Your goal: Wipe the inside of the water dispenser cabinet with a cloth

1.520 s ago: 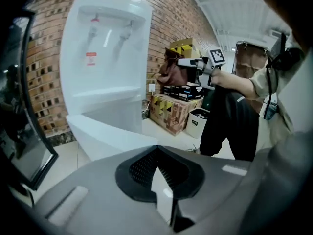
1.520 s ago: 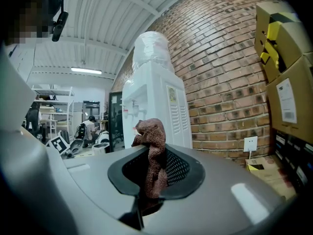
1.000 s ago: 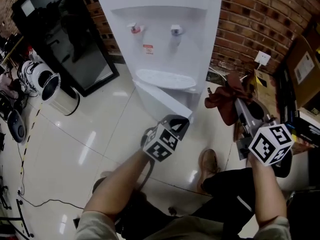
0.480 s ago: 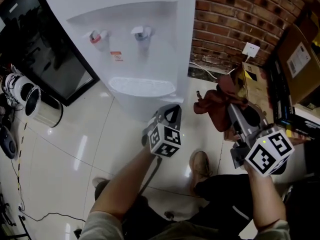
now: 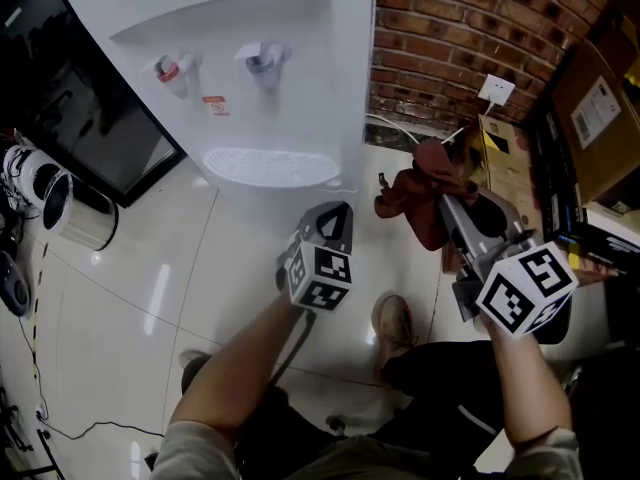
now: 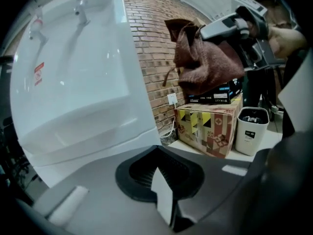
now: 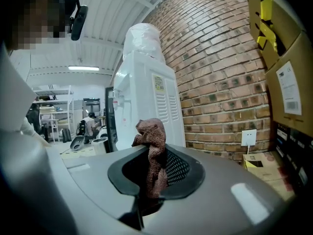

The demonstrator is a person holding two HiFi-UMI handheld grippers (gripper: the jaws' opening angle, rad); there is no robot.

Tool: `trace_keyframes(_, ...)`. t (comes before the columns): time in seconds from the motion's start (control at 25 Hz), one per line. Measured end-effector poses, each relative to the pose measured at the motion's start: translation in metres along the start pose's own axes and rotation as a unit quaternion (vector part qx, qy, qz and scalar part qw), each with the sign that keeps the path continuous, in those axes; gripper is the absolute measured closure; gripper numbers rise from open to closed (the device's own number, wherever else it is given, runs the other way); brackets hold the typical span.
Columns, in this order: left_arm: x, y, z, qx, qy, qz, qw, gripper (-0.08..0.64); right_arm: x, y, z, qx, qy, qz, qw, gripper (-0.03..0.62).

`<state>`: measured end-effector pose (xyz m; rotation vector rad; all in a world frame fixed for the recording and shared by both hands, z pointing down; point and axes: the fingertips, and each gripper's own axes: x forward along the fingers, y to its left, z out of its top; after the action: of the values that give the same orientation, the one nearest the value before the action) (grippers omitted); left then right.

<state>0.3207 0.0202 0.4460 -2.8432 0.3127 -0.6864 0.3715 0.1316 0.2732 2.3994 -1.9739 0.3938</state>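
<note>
Approach stage of the cabinet wipe, seen from the head view. The tall white plastic water dispenser [image 5: 300, 88] stands at the far centre on the glossy pale tiled floor [image 5: 140, 278], with the red brick wall [image 5: 450, 38] to its right. The 2 taps and the drip tray are visible. The lower cabinet front is largely hidden behind the left gripper [image 5: 335, 215], so it cannot be told whether the door is open.

The left gripper is held just in front of that lower part. Its jaws are pressed together with nothing between them. The right gripper [image 5: 441, 198] is held to the right of the dispenser, and its jaws are clamped on the bunched reddish-brown terry cloth [image 5: 412, 200]. The cloth hangs in folds beyond the tips, apart from the dispenser.

No wiping is judged to have begun. For the step to be done well:

- The door is best opened and steadied by the empty left gripper.
- The cloth is carried in low, with the fabric bunch leading, so that only cloth meets the inner walls.
- A firm clamp is kept throughout.
- Loose ends are kept clear of the door edge.
</note>
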Motion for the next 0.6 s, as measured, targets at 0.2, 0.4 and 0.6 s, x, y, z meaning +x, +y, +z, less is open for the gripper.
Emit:
trace_keyframes(0.2, -0.044, 0.0, 0.031, -0.056, -0.022, 0.011, 0.9981, 0.56, 0.006, 0.0, -0.009, -0.014, 0.017, 0.012, 1.0, 0.528)
trace_keyframes(0.4, -0.096, 0.018, 0.05, -0.118, -0.038, 0.067, 0.99, 0.56, 0.015, -0.01, -0.027, -0.053, 0.049, 0.015, 0.997, 0.528)
trace_keyframes(0.6, -0.108, 0.023, 0.046, -0.156, -0.059, 0.096, 0.9813, 0.56, 0.034, -0.031, -0.064, -0.083, 0.066, -0.002, 0.994, 0.528)
